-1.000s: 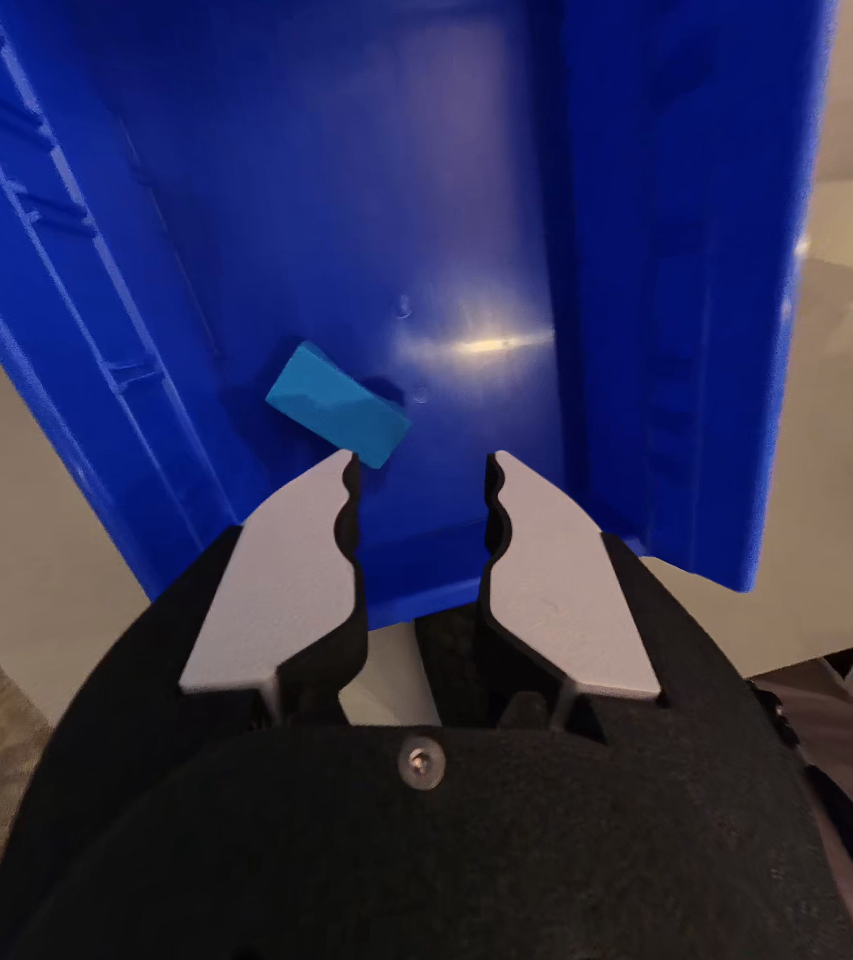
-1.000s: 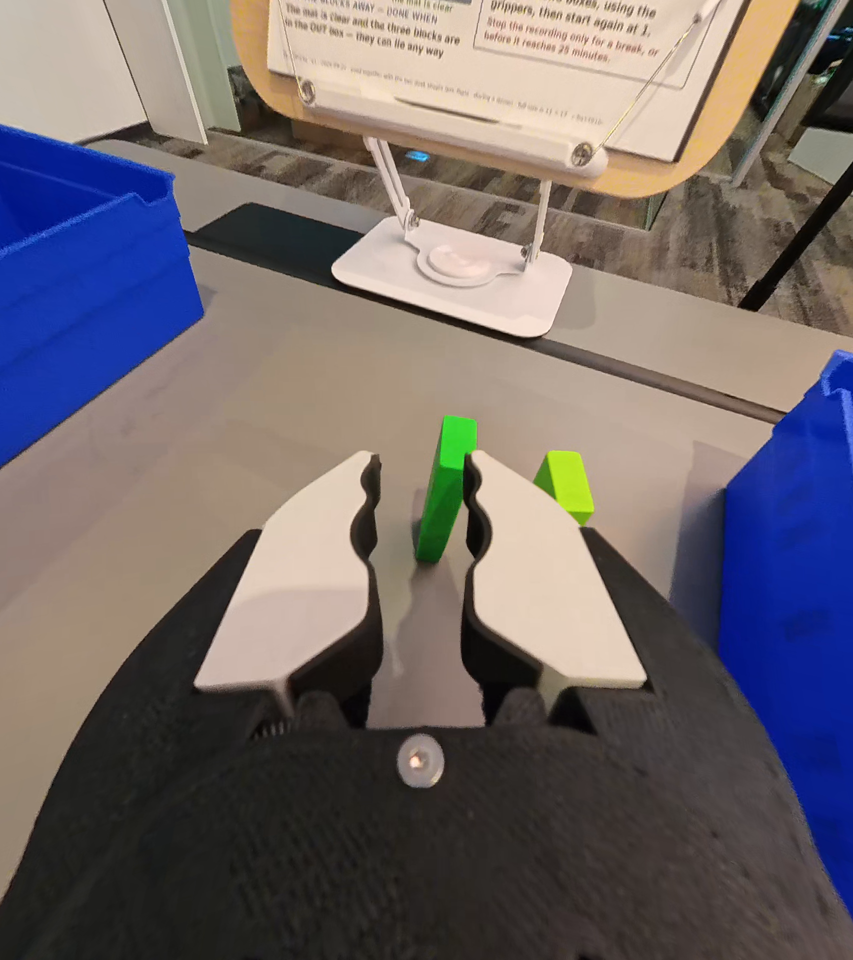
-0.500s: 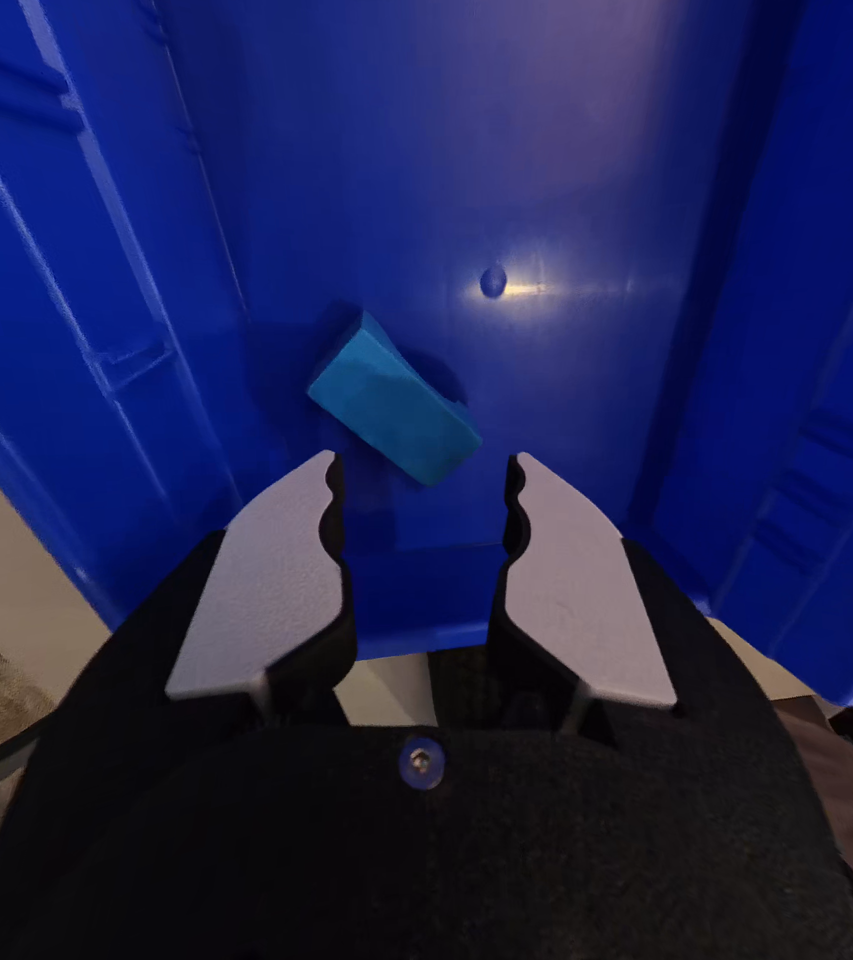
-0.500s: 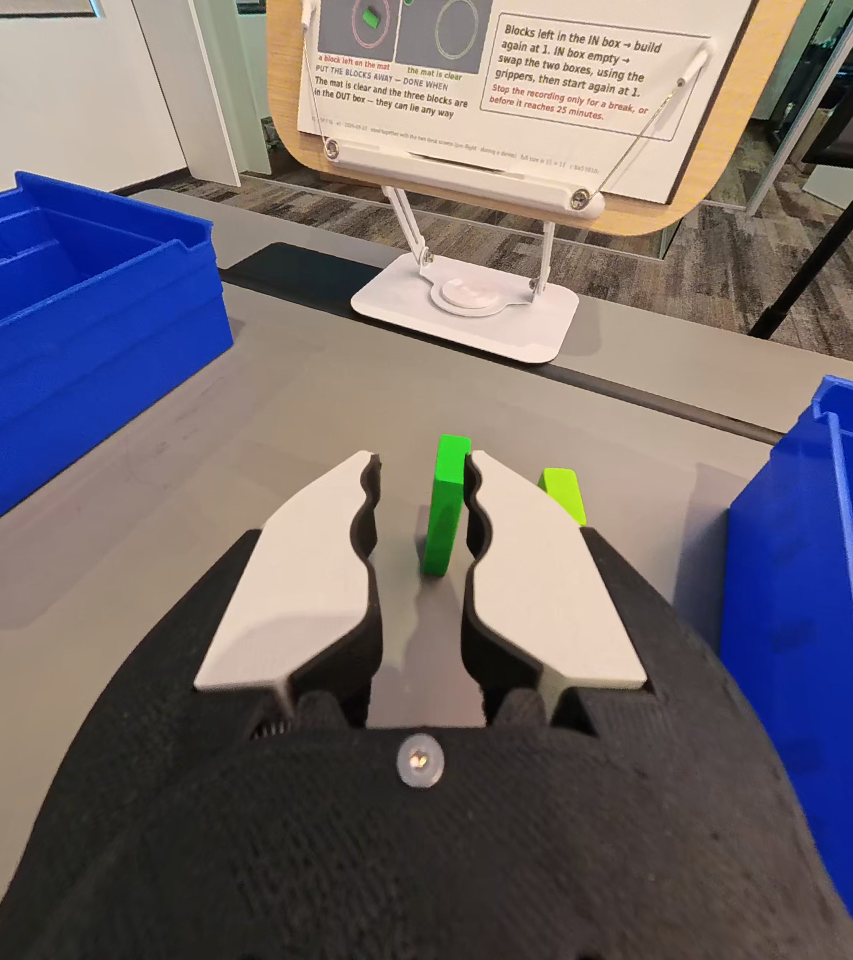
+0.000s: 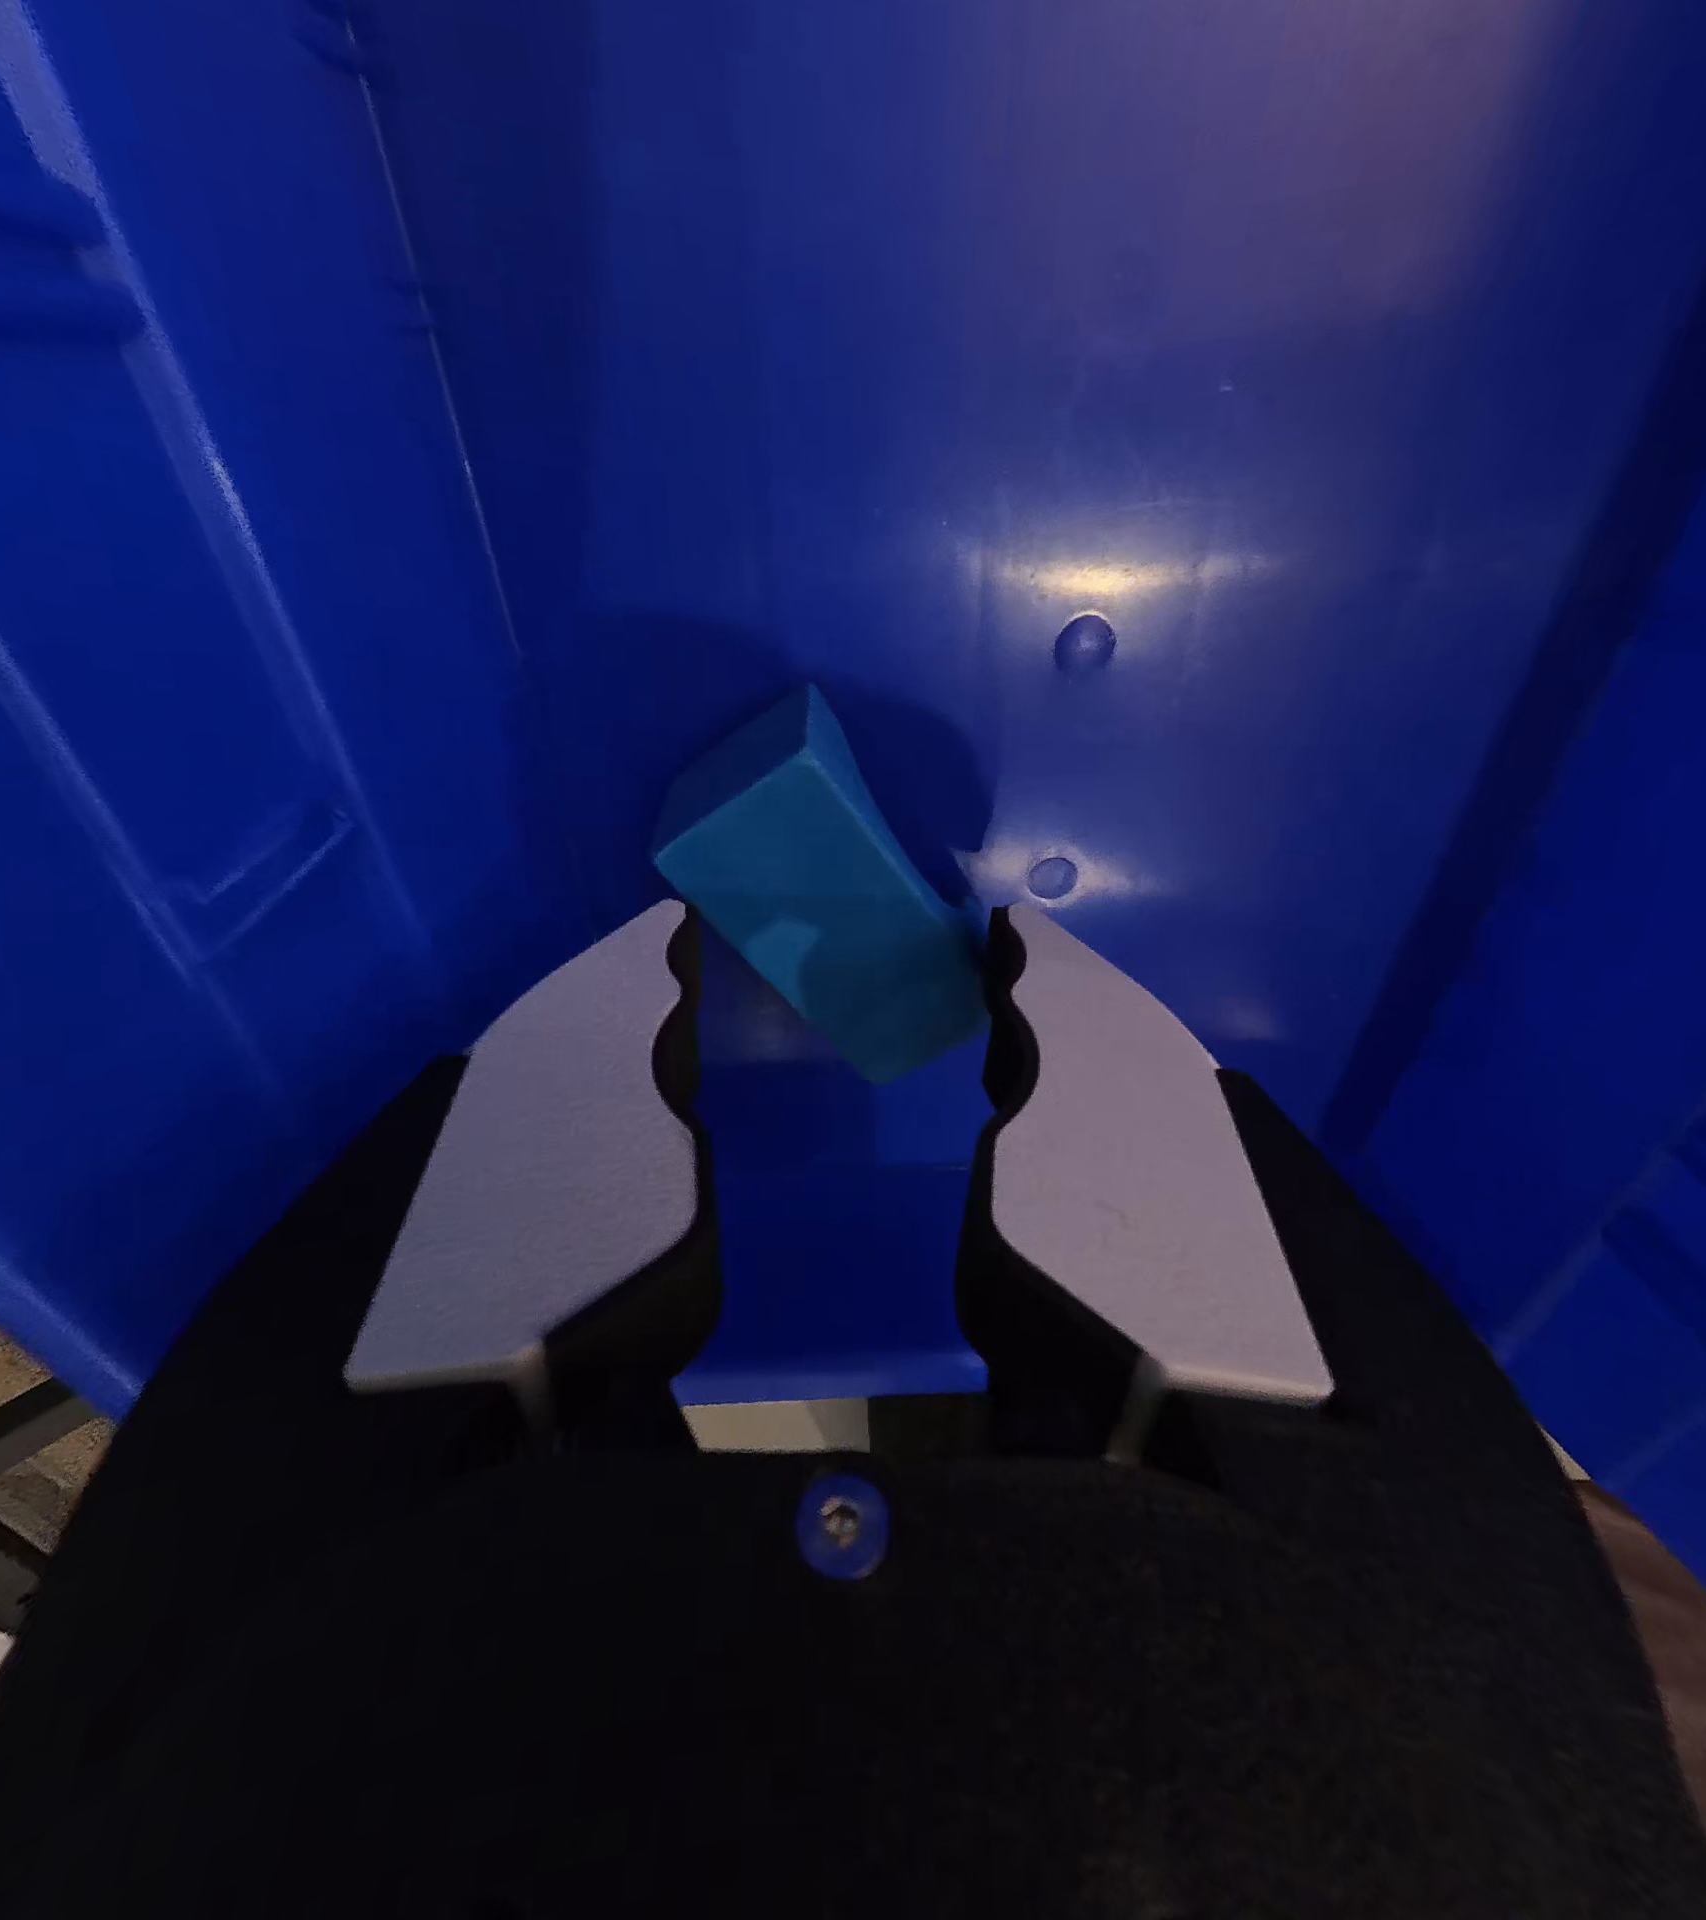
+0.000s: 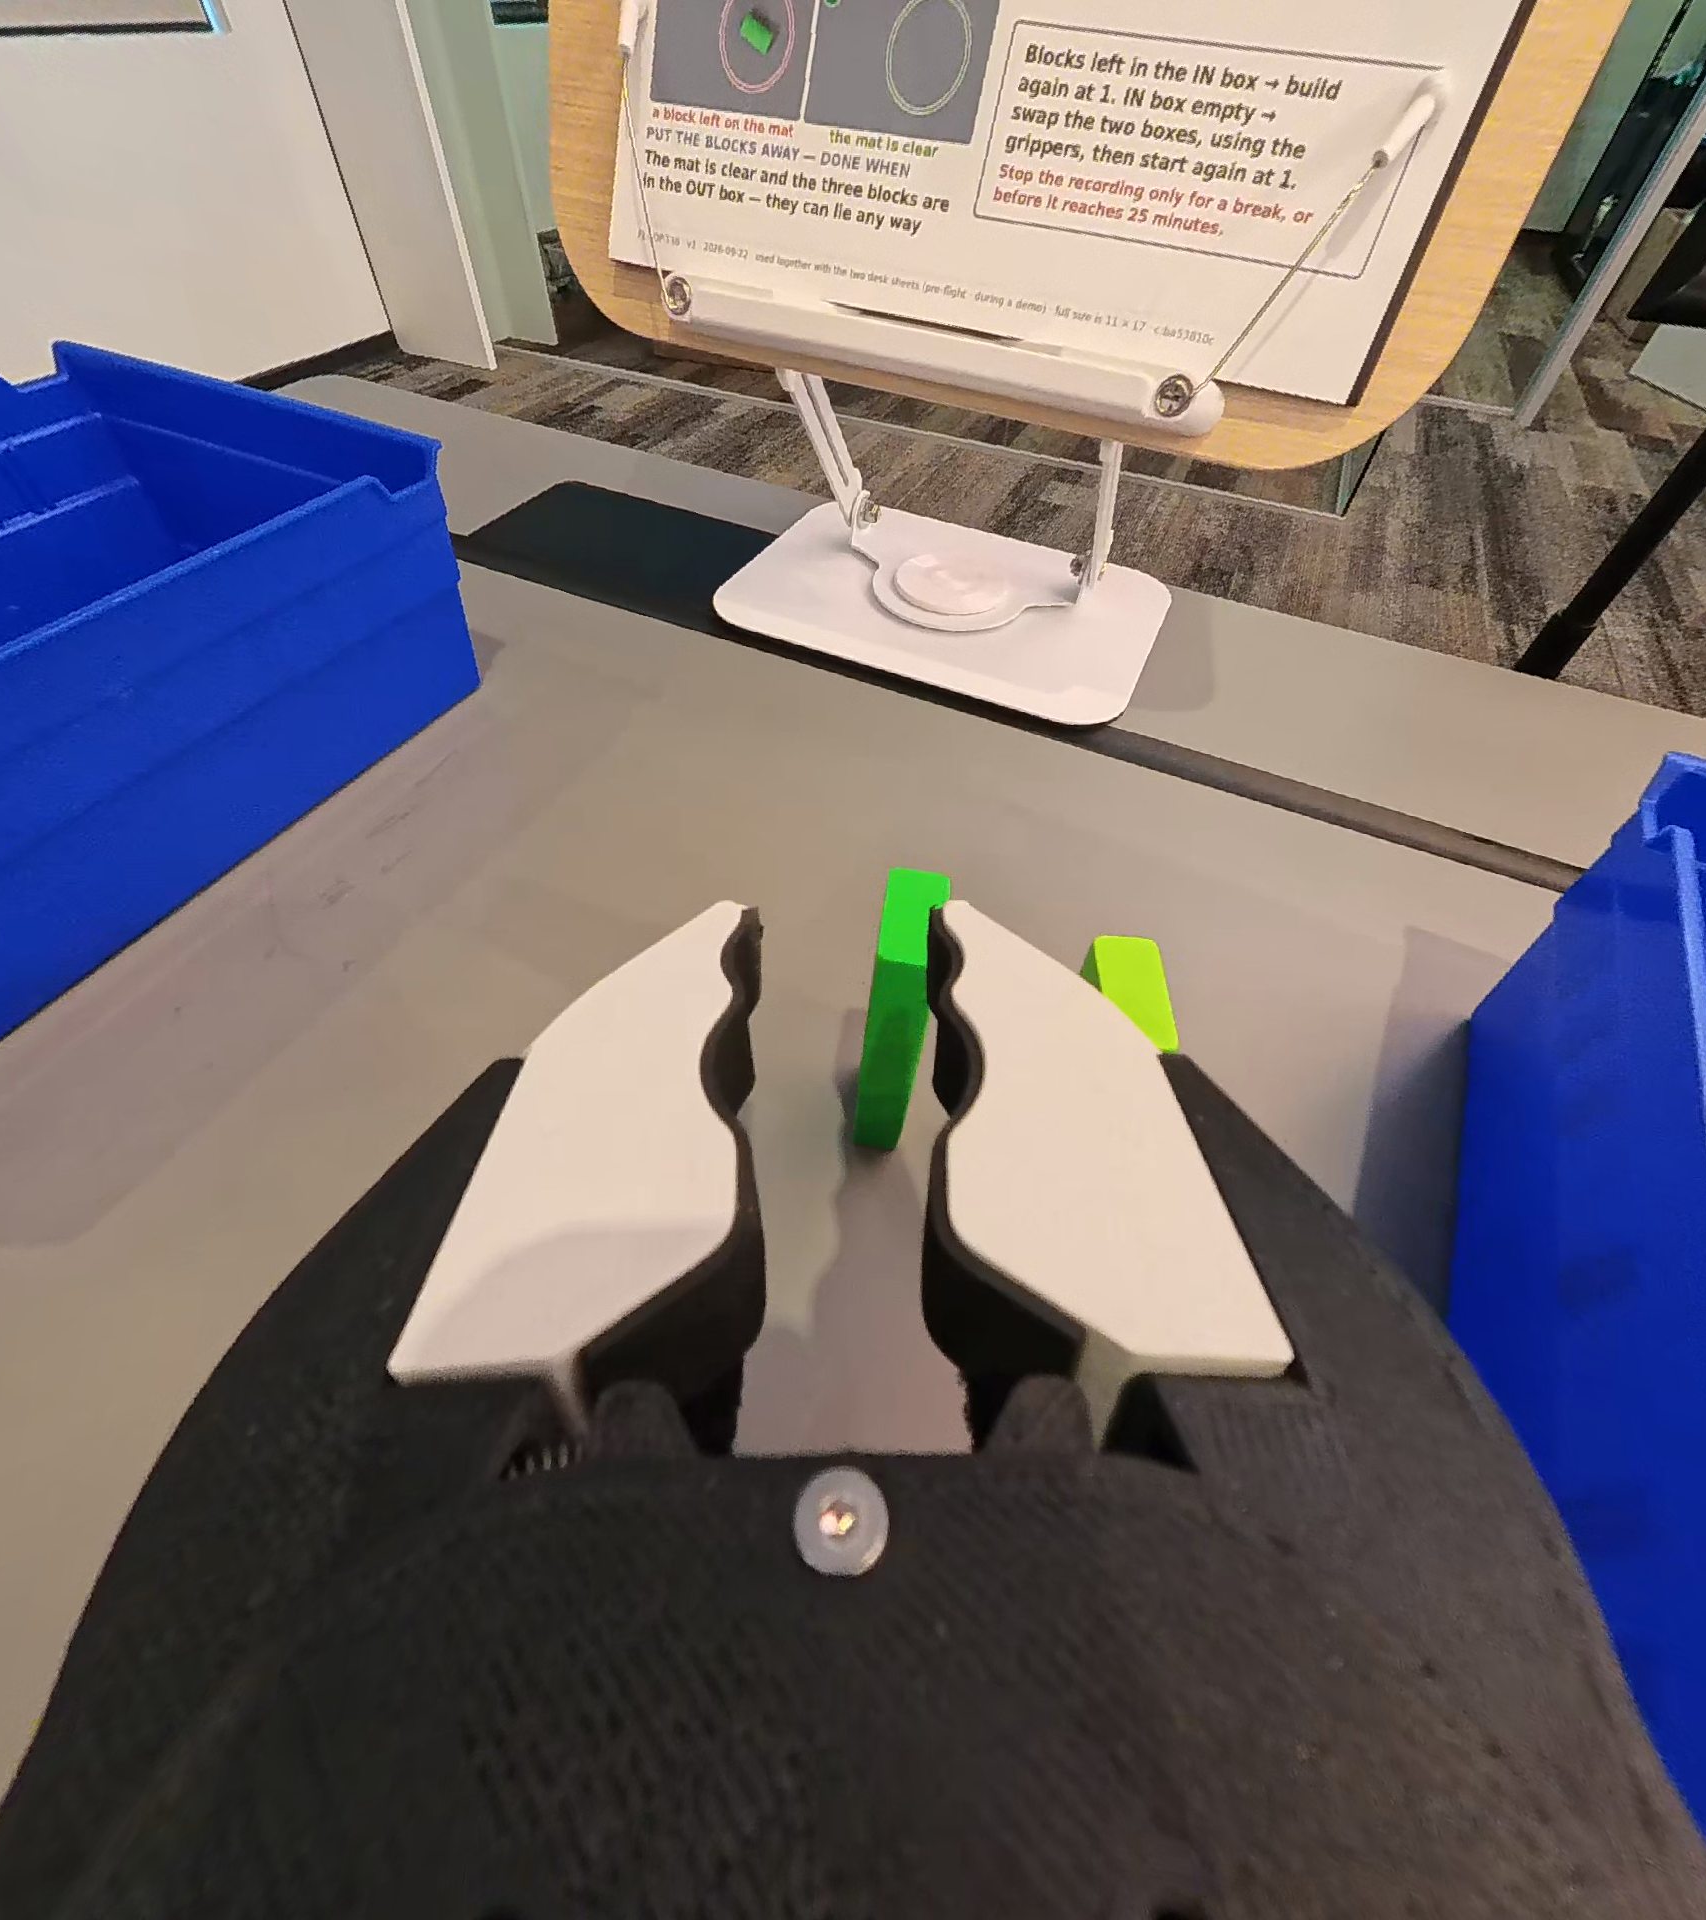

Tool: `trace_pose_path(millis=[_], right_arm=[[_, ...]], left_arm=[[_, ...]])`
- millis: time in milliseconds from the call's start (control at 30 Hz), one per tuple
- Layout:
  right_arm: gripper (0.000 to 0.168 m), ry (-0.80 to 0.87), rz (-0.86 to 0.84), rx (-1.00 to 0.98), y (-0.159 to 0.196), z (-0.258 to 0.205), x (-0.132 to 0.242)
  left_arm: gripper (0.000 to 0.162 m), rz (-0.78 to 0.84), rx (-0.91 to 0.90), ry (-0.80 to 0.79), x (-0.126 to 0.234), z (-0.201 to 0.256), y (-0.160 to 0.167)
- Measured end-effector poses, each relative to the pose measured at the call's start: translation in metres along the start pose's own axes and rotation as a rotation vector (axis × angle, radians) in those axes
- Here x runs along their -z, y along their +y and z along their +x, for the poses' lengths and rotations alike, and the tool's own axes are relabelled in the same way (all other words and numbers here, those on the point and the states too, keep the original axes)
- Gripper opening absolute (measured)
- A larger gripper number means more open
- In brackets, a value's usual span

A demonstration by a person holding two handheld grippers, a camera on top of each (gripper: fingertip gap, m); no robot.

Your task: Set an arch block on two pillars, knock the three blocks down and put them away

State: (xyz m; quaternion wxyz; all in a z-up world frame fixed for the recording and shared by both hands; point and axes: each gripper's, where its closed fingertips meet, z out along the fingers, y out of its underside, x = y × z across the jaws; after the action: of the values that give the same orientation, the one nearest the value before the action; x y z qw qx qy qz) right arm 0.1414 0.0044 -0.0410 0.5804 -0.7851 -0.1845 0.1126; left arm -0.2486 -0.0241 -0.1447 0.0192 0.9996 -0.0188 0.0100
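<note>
Inside the blue bin (image 5: 1192,364), your left tongs (image 5: 838,925) are spread wide, with the teal block (image 5: 807,883) lying slantwise on the bin floor between their tips. The block's near end sits close against the inner edge of the finger at 3 o'clock, and its far end points toward 11 o'clock; whether either finger touches it, you cannot tell from this view. Nothing is clamped.

Over the grey bench (image 6: 413,987), your right tongs (image 6: 844,920) are also parted, gripping nothing. A bright green block (image 6: 896,1013) stands upright on the bench in the gap, tight beside the finger on the 3 o'clock side and well off the other one; contact there is too close to call. A lime green block (image 6: 1129,987) stands at about 2 o'clock from the tips, just outside that same finger and partly hidden by it.

At 9 o'clock on the bench sits one blue bin (image 6: 153,644); at 3 o'clock sits another blue bin (image 6: 1638,1091). Straight ahead at 12 o'clock, a white stand (image 6: 942,613) holds up a wooden board with a printed sheet (image 6: 984,156).
</note>
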Motion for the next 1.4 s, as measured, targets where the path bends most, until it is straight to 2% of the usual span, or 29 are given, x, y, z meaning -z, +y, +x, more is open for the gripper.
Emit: trace_pose_path(millis=[333,400,533,733,900,1000,1100,1167,1233,1333,1400], right_arm=[[0.032,-0.014,-0.014,0.012,0.002,-0.003,-0.001],[0.032,-0.017,-0.018,0.018,0.003,-0.004,-0.001],[0.032,-0.022,-0.016,0.02,0.002,-0.004,-0.001],[0.032,-0.014,-0.014,0.028,0.002,-0.003,0.0],[0.032,0.008,0.013,0.043,-0.003,-0.002,0.003],[0.032,0.036,0.076,0.077,-0.015,-0.002,0.01],[0.032,0.044,0.178,0.142,-0.037,-0.01,0.023],[0.031,-0.047,0.259,0.177,-0.056,-0.031,0.034],[0.031,-0.294,0.304,0.221,-0.073,-0.074,0.044],[0.031,-0.783,0.198,0.307,-0.079,-0.144,0.069],[0.032,-0.91,0.163,0.407,-0.088,-0.164,0.077]], left_arm=[[0.046,-0.026,-0.047,-0.026,-0.001,-0.003,0.004],[0.041,-0.007,-0.088,-0.039,-0.001,-0.003,0.0],[0.039,0.041,-0.22,0.006,0.0,0.014,-0.01],[0.038,0.121,-0.267,-0.009,0.011,0.022,-0.022],[0.038,0.269,-0.315,0.062,0.041,0.032,-0.028],[0.037,0.461,-0.398,0.227,0.08,0.055,-0.031],[0.037,0.594,-0.553,0.398,0.121,0.086,-0.014],[0.037,0.655,-0.672,0.407,0.14,0.101,0.0],[0.037,0.697,-0.816,0.372,0.151,0.117,0.014],[0.037,0.724,-1.065,0.309,0.156,0.147,0.036],[0.037,0.705,-1.224,0.258,0.15,0.166,0.05]])
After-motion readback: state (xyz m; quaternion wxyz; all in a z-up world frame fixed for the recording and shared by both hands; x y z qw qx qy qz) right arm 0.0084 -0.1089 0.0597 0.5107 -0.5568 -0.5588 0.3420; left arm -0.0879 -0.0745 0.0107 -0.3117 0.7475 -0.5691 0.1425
